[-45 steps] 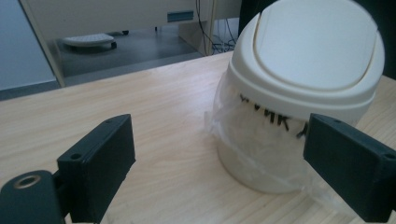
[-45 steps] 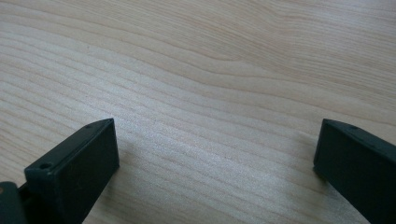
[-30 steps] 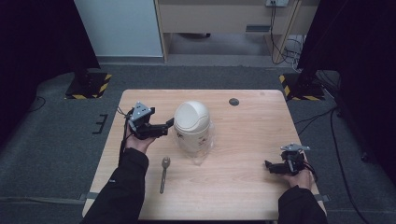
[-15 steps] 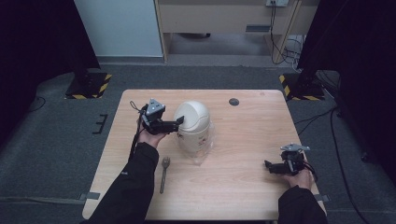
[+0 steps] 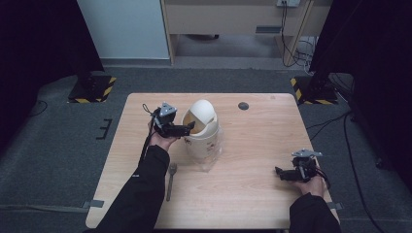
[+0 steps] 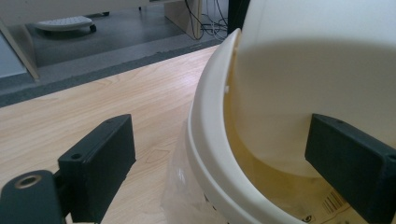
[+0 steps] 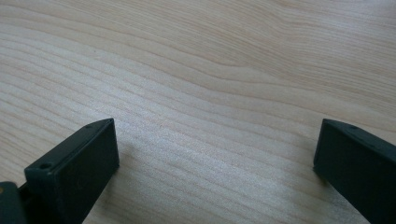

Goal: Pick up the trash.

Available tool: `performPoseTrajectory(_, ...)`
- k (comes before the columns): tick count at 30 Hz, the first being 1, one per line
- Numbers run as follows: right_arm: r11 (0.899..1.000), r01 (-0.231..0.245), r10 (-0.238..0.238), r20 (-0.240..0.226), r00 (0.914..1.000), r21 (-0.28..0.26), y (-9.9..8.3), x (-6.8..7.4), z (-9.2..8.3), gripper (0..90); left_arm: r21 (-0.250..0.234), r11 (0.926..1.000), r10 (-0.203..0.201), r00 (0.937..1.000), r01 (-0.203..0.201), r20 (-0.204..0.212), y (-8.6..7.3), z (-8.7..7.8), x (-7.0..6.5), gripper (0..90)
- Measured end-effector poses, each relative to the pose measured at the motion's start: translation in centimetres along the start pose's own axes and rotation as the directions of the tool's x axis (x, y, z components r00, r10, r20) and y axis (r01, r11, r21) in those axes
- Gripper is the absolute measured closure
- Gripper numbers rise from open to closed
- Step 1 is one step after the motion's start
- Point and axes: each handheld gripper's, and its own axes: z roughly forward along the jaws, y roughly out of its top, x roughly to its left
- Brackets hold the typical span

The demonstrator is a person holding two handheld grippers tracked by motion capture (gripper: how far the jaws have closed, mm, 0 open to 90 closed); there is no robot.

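A pale wooden table (image 5: 252, 165) carries a white swing-lid bin (image 5: 201, 130) near its middle. The left gripper (image 5: 190, 127) reaches into the bin's opening, fingers spread apart around the rim. The right gripper (image 5: 279, 173) rests near the table's right edge, fingers parted and empty. A spoon (image 5: 170, 180) lies beside the left sleeve.

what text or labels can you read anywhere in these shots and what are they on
No text can be read.
Barcode sticker on the clear bag lining the white bin: bars show, digits too small to read.
Small dark mark on the bin's front in the high view: blurred, unreadable.
Yellow-black hazard stripes on the floor stand bases: no words.
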Motion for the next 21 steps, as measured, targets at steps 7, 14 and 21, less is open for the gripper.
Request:
performPoseTrajectory(7, 1.0, -0.001, 0.001, 0.0, 1.0, 0.0, 0.0, 0.0, 0.0, 0.5, 0.015, 0.9996, -0.025, 0.9996, 0.025, 0.011, -0.2, 0.5, 0.3, 9.3)
performPoseTrajectory(14, 1.0, -0.002, 0.002, 0.001, 1.0, 0.002, 0.0, 0.0, 0.0, 0.5, -0.016, 0.9999, 0.006, 0.9999, -0.006, 0.016, 0.1, -2.3, -0.1, 10.2)
performPoseTrajectory(21, 1.0, -0.01, 0.009, 0.005, 0.9999, 0.027, 0.2, 0.2, -0.1, 0.8, -0.001, 1.0, -0.002, 0.9999, 0.002, -0.01, -2.9, -6.4, -0.8, 13.7)
